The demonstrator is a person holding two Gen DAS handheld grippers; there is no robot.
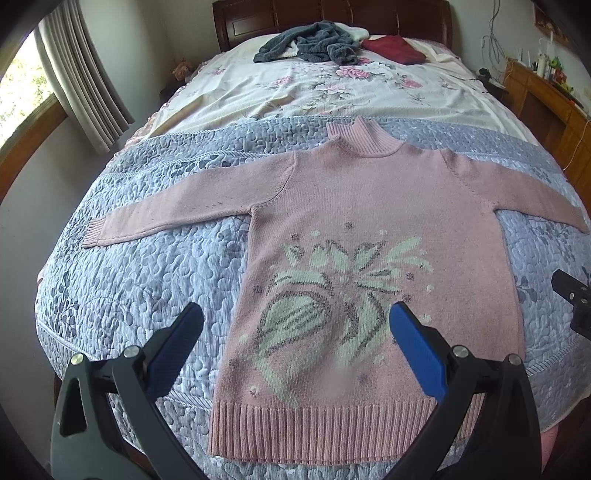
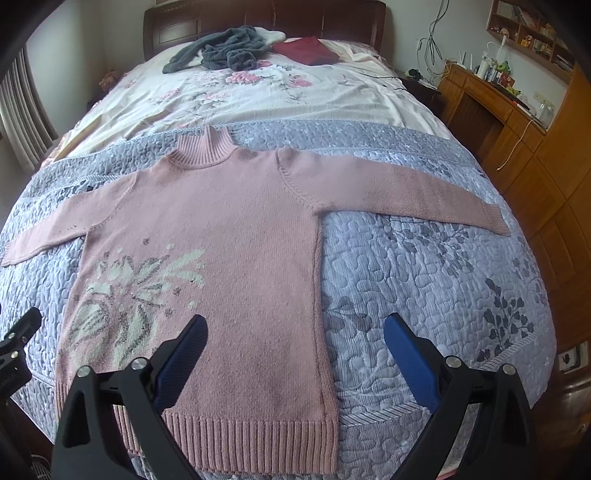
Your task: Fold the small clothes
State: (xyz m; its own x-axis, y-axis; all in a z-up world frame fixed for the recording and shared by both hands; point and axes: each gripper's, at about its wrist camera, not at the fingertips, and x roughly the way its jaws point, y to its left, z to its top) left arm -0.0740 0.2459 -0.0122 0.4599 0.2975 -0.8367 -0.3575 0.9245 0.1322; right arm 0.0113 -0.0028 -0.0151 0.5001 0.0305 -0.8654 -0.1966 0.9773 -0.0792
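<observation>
A pink knitted sweater (image 1: 369, 206) (image 2: 221, 221) with a pale flower pattern lies flat, front up, on the grey-blue quilt (image 1: 147, 280) (image 2: 424, 280). Both sleeves are spread out sideways and its ribbed hem is nearest me. My left gripper (image 1: 295, 314) hovers open above the lower left part of the sweater, nothing between its fingers. Over the sweater's lower right edge my right gripper (image 2: 295, 325) stands open and holds nothing. In the left wrist view the right gripper's black tip shows at the right edge, and the left one's shows at the left edge of the right wrist view.
Beyond the quilt is a floral sheet (image 1: 332, 92) with a grey fleece garment (image 1: 314, 44) and a dark red folded cloth (image 1: 393, 48) near the wooden headboard (image 2: 258, 18). A wooden desk with clutter (image 2: 498, 96) stands right of the bed; a curtained window (image 1: 74, 81) is on the left.
</observation>
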